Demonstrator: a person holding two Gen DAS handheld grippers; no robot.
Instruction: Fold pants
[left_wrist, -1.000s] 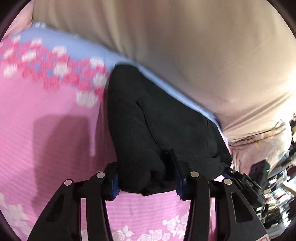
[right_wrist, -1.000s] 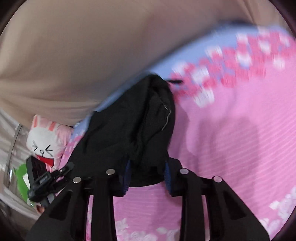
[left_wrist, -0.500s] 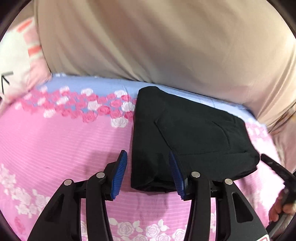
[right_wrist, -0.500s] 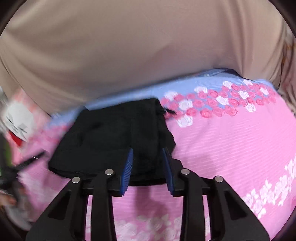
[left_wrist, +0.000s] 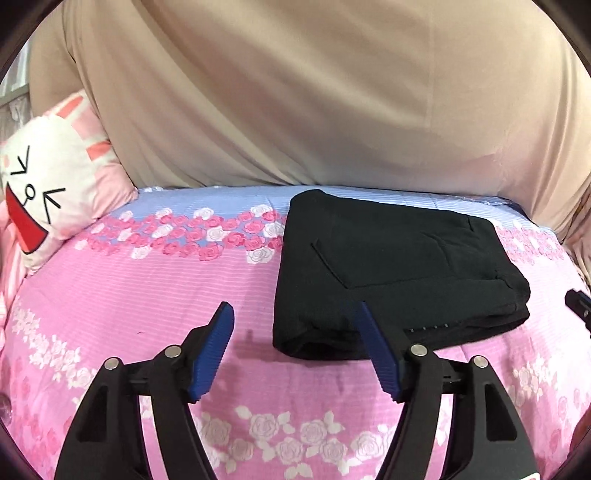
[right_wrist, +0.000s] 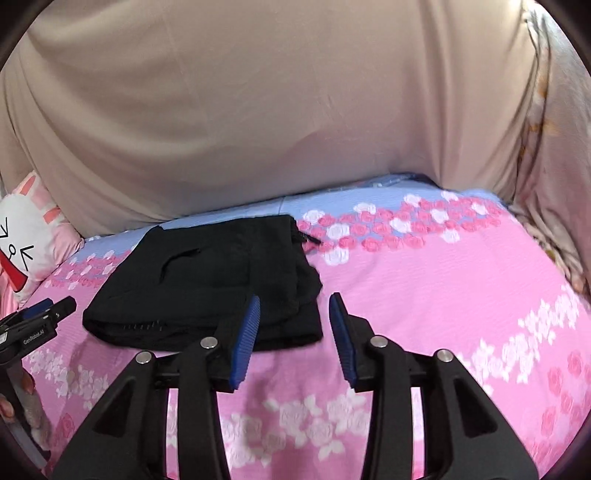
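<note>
The black pants lie folded in a flat rectangle on the pink rose-print bed sheet, near its blue far edge. My left gripper hovers just before the pants' near left corner. Its jaws are opening and the blue pads touch no cloth. In the right wrist view the pants lie left of centre. My right gripper is at their near right corner, jaws opening, pads clear of the fabric. The left gripper shows at that view's left edge, with a hand holding it.
A beige cloth rises behind the bed. A white and pink bunny cushion leans at the far left, also seen as the cushion in the right view. A pale floral cloth hangs at the right. Bare sheet lies right of the pants.
Both grippers let go of the pants, widened their jaws and drew back. The pants, bunched and lifted a second ago, now lie flat and folded on the sheet.
</note>
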